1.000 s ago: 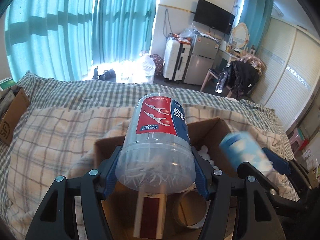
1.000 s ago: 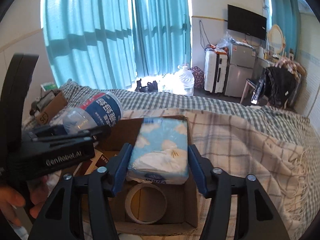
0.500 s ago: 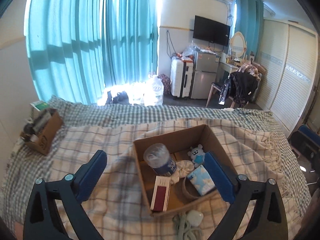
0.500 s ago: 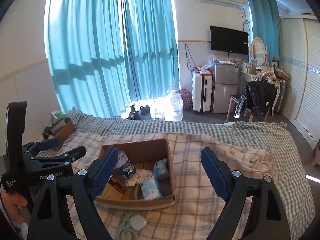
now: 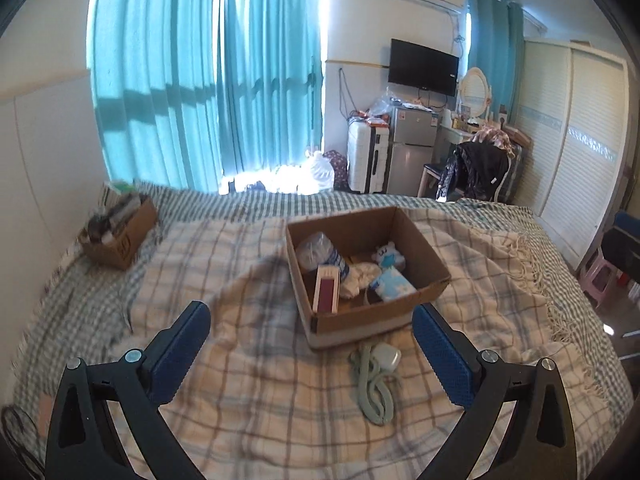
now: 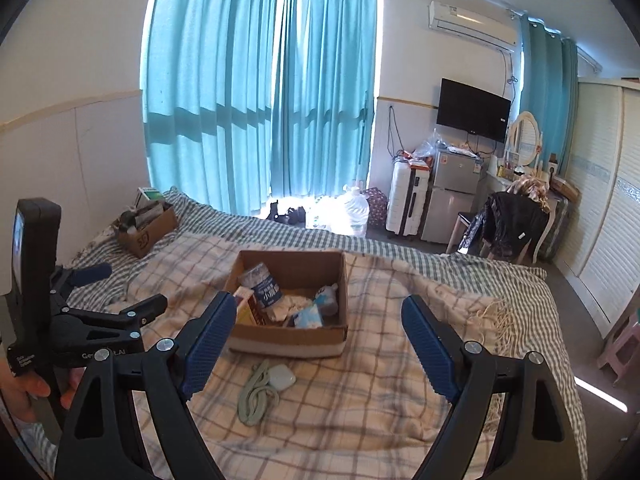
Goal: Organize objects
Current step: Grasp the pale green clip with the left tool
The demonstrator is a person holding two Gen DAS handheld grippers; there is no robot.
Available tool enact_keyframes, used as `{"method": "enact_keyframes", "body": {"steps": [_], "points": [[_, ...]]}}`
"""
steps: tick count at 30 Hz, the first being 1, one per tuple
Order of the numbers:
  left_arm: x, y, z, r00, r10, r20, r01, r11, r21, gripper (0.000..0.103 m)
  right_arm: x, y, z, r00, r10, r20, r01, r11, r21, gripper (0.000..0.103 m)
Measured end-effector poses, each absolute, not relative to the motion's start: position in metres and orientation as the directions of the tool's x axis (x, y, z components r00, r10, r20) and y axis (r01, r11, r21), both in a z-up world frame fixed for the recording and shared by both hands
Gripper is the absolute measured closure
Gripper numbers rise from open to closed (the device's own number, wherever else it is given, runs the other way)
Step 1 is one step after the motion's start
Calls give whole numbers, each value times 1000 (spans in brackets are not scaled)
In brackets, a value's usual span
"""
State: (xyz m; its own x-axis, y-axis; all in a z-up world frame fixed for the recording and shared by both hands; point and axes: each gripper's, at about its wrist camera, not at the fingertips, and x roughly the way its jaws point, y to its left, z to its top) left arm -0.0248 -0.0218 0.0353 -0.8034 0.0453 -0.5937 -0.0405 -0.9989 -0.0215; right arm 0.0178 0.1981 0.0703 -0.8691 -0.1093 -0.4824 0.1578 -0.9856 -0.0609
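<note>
A cardboard box (image 5: 434, 280) (image 6: 288, 338) sits on the plaid blanket. In it lie a clear toothpick jar (image 5: 320, 254) (image 6: 262, 282), a blue tissue pack (image 5: 392, 286) (image 6: 309, 316), a red-and-white carton (image 5: 327, 292), a small plush toy (image 5: 387, 256) and crumpled white cloth. A white charger with a green cable (image 5: 376, 376) (image 6: 264, 386) lies on the blanket in front of the box. My left gripper (image 5: 310, 350) is open and empty, held back from the box. My right gripper (image 6: 314, 338) is open and empty too.
A second cardboard box (image 5: 120, 232) (image 6: 146, 226) with clutter stands at the bed's far left by the wall. Beyond the bed are teal curtains, a suitcase, a small fridge (image 5: 412, 152) and a chair with a black jacket (image 5: 476, 172). A wardrobe lines the right wall.
Both grippers let go of the toothpick jar and the tissue pack, which now lie in the box. Both grippers opened and pulled back and up from the box.
</note>
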Motion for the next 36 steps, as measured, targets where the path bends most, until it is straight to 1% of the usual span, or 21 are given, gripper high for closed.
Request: {"method": "enact_keyframes", "body": {"steps": [3, 5, 7, 9, 12, 15, 17, 19, 21, 25, 29, 30, 31, 32, 33, 34, 36], "points": [[-24, -21, 7, -785, 28, -619, -2, -999, -42, 0, 15, 204, 45, -856, -101, -506, 152, -987, -60, 18], [-24, -17, -6, -784, 15, -621, 8, -999, -35, 0, 5, 210, 27, -850, -105, -517, 148, -988, -42, 18], [-28, -9, -21, -776, 5, -631, 12, -1000, -24, 0, -6, 216, 12, -847, -90, -524, 136, -989, -51, 18], [-35, -2, -39, -755, 14, -655, 16, -999, -40, 0, -22, 225, -6, -835, -54, -548, 104, -993, -61, 18], [-48, 8, -66, -715, 35, -698, 20, -997, -70, 0, -44, 243, -41, -795, -46, -604, 69, -998, -15, 18], [-63, 18, -99, -665, 40, -746, 37, -996, -86, 0, -55, 247, -79, -756, -8, -655, 53, -997, -48, 18], [-69, 22, -118, -634, 42, -772, 45, -995, -91, 0, -60, 251, -102, -717, -30, -696, 65, -998, -24, 18], [-77, 28, -139, -597, 15, -802, 65, -996, -67, 0, -65, 257, -120, -676, -67, -734, 68, -997, 28, 18], [-79, 34, -160, -565, -16, -825, 72, -997, -30, 0, -71, 263, -129, -648, -64, -759, 41, -998, 50, 18], [-80, 48, -180, -530, -12, -848, 23, -1000, 0, 0, -79, 270, -136, -631, -107, -768, 44, -994, 102, 18], [-85, 64, -184, -523, 80, -848, -87, -995, -40, 1, -86, 265, -144, -599, -107, -794, 55, -994, 93, 18], [-88, 68, -189, -507, 106, -855, -119, -992, -53, 8, -87, 266, -146, -590, -111, -800, 55, -994, 97, 18], [-90, 69, -193, -496, 121, -860, -132, -989, -63, 19, -86, 265, -146, -587, -111, -802, 51, -994, 100, 18], [-92, 69, -197, -476, 143, -868, -145, -986, -83, 25, -87, 267, -147, -583, -111, -805, 44, -993, 105, 18], [-93, 69, -201, -461, 158, -873, -152, -983, -98, 36, -87, 268, -148, -582, -109, -806, 37, -994, 107, 18], [-92, 68, -201, -464, 168, -870, -159, -982, -104, 50, -86, 268, -148, -583, -101, -806, 28, -994, 104, 18], [-86, 66, -197, -471, 187, -862, -166, -979, -122, 53, -85, 267, -148, -583, -94, -807, 24, -995, 98, 18]]}}
